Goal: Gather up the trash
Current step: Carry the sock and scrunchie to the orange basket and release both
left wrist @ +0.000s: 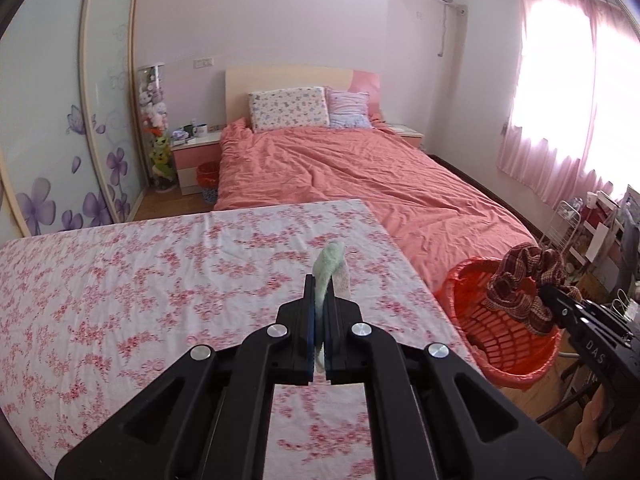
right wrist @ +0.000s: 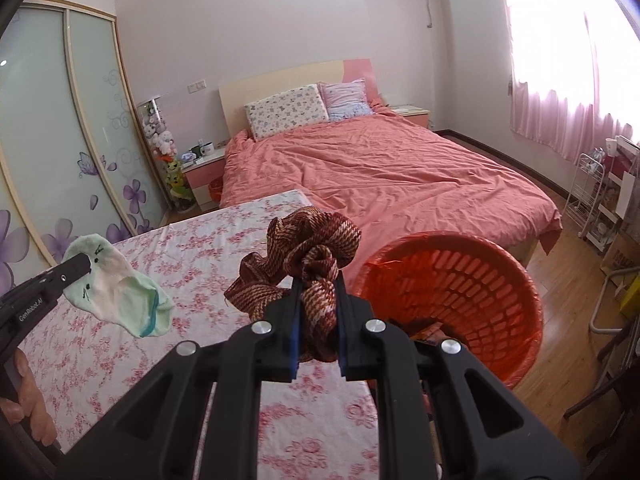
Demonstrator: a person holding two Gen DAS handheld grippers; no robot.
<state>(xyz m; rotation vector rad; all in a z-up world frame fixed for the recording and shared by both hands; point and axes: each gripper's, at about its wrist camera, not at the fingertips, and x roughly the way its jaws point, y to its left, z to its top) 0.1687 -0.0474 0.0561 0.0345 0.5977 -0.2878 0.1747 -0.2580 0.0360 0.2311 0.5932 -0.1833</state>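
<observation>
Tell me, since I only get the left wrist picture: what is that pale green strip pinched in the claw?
Observer: The right wrist view shows it side-on. It is a pale green sock with a teal stripe near the toe, dangling from the left claw.
Operator: Is the red basket empty?
Observer: Not quite. From the right wrist view, the red basket has what looks like a printed wrapper at its bottom.
Operator: Who carries that claw?
Observer: A person's hand grips its handle, at the lower left of the right wrist view.
</observation>
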